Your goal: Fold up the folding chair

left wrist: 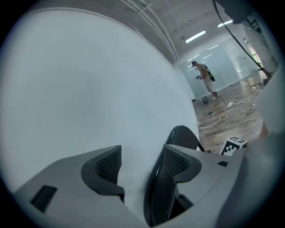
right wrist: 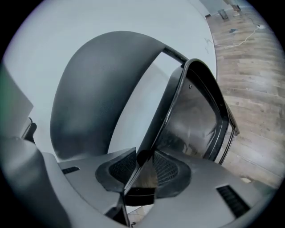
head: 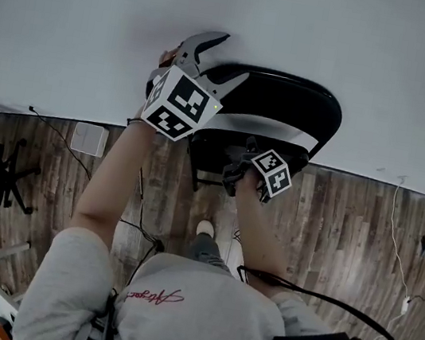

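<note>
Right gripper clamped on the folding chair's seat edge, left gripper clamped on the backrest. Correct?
Not quite. The left gripper view shows the left gripper open, its jaws apart astride the backrest, not pressing it. The right gripper is clamped on the seat edge.

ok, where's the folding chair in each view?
Head view: folding chair upper centre, against the wall.
Left gripper view: its black edge at bottom centre, wall filling the left.
Right gripper view: it fills the centre, wall above.
Shared landmark: the wall behind the chair.
</note>
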Tool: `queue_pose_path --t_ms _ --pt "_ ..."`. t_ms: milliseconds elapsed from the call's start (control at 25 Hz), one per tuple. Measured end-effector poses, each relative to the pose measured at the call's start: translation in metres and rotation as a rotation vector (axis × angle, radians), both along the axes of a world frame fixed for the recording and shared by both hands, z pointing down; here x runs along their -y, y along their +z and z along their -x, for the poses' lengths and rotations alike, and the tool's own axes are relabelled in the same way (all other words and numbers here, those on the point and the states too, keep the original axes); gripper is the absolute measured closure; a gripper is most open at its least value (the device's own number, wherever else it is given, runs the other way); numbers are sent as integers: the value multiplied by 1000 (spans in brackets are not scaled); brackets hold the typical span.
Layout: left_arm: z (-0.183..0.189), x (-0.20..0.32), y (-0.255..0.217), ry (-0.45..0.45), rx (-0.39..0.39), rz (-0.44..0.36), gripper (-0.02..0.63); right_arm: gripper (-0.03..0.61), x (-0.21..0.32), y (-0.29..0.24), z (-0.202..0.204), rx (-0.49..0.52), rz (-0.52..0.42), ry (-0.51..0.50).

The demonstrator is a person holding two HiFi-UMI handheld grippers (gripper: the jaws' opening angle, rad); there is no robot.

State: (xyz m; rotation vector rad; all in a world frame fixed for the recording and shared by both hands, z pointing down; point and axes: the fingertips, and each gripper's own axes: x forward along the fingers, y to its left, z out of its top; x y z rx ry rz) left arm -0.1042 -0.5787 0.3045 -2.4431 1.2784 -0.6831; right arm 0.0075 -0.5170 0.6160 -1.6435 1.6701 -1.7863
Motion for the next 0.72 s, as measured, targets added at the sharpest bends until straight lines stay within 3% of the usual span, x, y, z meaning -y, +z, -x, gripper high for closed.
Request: queue_pose_path --t_ms 120,200,280,360,480,600,720 --pt "15 -15 8 -81 -160 -38 296 463 -11 -3 -22 -139 -60 -6" --pt "15 -33 21 -108 -258 -49 298 524 -20 -14 -39 -257 -130 -28" --pt "18 -58 26 -144 -392 -71 347 532 -30 -44 -44 -351 -280 -77" --pt "25 -93 18 -190 -555 -94 487 537 -44 -92 -38 -469 -477 -143" --pt "38 -153 -6 -232 -711 -156 534 551 -79 -180 -19 -621 -760 -234" --pt "40 -219 -34 -220 -745 -239 584 555 -132 -252 1 -661 -961 -280" --pt "34 -289 -56 -181 -676 -315 598 555 -199 -304 18 -698 -1075 -302"
